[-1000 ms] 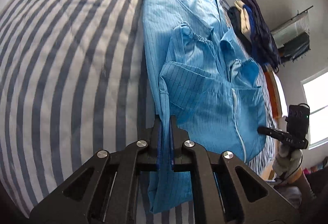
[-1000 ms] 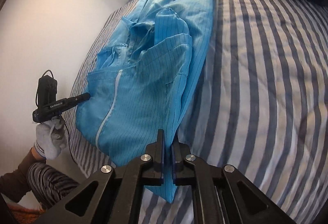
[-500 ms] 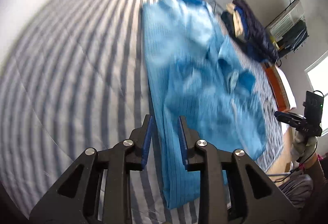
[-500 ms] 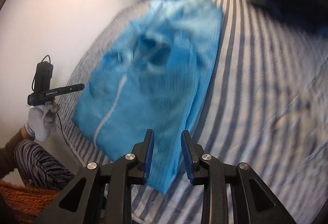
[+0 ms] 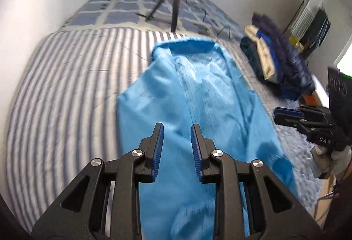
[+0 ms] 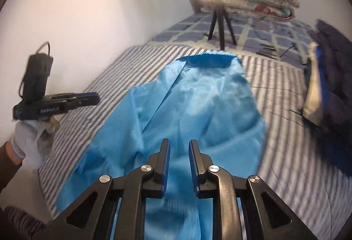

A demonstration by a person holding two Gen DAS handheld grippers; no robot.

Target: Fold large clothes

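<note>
A bright blue striped garment [image 5: 198, 97] [image 6: 198, 108] lies folded lengthwise on the grey-and-white striped bed cover [image 5: 66, 90] [image 6: 286, 130], its collar end far from me. My left gripper [image 5: 176, 128] hovers over the near end with its jaws apart; the cloth shows through the gap but the pads do not press on it. My right gripper [image 6: 179, 143] hangs over the same end, its jaws closing, with nothing pinched between them. Each gripper also shows in the other's view: the right gripper [image 5: 279, 113] at the right, the left gripper [image 6: 94, 98] at the left, both off the cloth.
A ring light on a tripod [image 5: 175, 9] [image 6: 216, 20] stands on the checked blanket beyond the garment, in front of a folded quilt [image 6: 264, 2]. A pile of dark clothes [image 5: 277, 64] [image 6: 325, 77] lies at the bed's right side. A white wall [image 6: 77, 20] runs along the left.
Both grippers were shut on the garment's near edge a second ago. They have let go, opened, and pulled back and up, so the whole garment now lies ahead of them.
</note>
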